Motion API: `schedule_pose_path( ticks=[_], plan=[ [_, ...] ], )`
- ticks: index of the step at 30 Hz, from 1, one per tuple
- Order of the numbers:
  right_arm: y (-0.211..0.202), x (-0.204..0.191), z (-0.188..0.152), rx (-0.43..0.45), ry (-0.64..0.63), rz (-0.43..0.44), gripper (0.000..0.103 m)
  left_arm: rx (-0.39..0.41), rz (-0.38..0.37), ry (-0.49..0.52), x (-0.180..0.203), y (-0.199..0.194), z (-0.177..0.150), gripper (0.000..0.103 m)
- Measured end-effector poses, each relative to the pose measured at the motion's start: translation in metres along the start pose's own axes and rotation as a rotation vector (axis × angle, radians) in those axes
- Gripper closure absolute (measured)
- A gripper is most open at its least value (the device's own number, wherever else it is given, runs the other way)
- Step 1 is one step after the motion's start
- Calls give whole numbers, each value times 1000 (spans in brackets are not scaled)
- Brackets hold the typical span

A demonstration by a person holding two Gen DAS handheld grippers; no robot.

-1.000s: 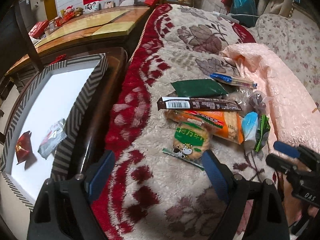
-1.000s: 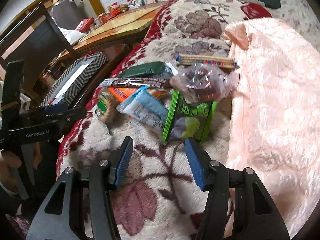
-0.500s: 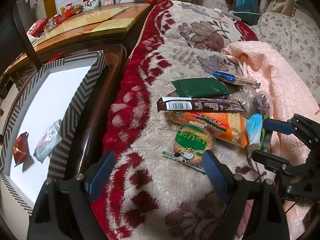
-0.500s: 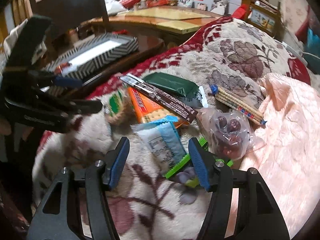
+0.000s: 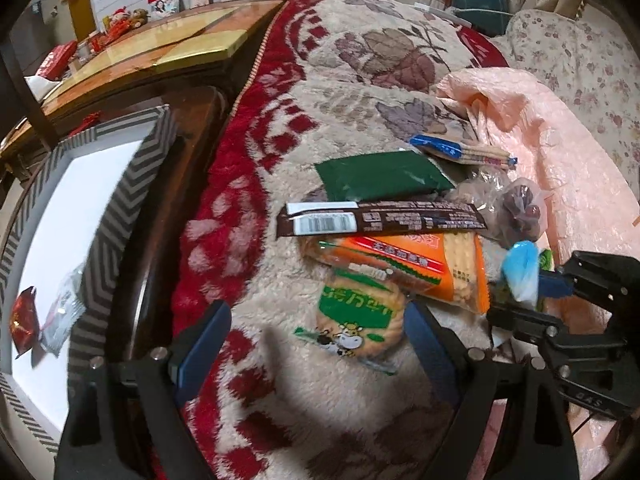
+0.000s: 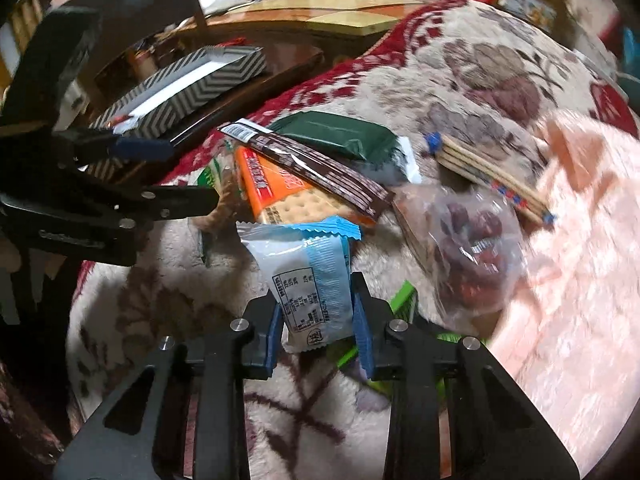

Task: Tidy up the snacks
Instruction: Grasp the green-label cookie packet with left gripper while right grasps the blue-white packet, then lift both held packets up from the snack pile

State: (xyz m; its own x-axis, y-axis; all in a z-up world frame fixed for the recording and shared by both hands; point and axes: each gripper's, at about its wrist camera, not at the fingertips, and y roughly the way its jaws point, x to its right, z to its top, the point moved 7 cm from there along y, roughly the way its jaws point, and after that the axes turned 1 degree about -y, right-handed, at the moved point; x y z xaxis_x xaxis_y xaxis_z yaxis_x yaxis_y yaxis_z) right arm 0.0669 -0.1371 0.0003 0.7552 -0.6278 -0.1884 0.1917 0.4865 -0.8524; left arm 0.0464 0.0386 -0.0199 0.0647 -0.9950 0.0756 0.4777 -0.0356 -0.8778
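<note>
A pile of snacks lies on the floral blanket. My right gripper (image 6: 318, 320) is shut on a blue and white snack packet (image 6: 310, 276), which also shows in the left wrist view (image 5: 520, 276). My left gripper (image 5: 316, 340) is open, its jaws on either side of a round green cookie pack (image 5: 356, 320), just above it. Behind lie an orange cracker pack (image 5: 416, 268), a long brown bar (image 5: 380, 220), a dark green packet (image 5: 380, 176), a stick biscuit pack (image 5: 464, 152) and a clear bag of red dates (image 6: 472, 240).
A zigzag-patterned box (image 5: 120, 208) with a white inside stands on a dark side table to the left, holding a red packet (image 5: 24, 322) and a silver packet (image 5: 60, 316). A pink quilt (image 5: 560, 152) lies right. A green packet (image 6: 404, 300) lies under my right gripper.
My right gripper moved forward and closed on the blue and white packet. My left gripper moved closer to the round green cookie pack and stays open.
</note>
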Motion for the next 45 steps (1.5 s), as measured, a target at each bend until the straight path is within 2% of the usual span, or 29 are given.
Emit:
schedule_pose_path(
  ticks=[9,10,11,12,25,33,45],
  plan=[
    [-24,2,-11,87,151,26,73,-27,-47,53,15,14,-1,16],
    [-24,3,-12,89,166,35,73,-24,-51,55,15,15,-1,27],
    [-23,3,-12,87,170,39,73,-33,-53,57,16,16,-2,45],
    [-23,2,-12,86,170,37,73,-58,-62,59,16,20,-4,52],
    [-24,-16,-11,104,174,61,73,-30,-70,26,6,7,-15,52],
    [-22,-29,-6,98,161,66,73,1,-35,8,-5,-12,-18,52],
    [-21,-38,-5,85,170,21,73,57,10,-1,-15,-31,-21,52]
  ],
)
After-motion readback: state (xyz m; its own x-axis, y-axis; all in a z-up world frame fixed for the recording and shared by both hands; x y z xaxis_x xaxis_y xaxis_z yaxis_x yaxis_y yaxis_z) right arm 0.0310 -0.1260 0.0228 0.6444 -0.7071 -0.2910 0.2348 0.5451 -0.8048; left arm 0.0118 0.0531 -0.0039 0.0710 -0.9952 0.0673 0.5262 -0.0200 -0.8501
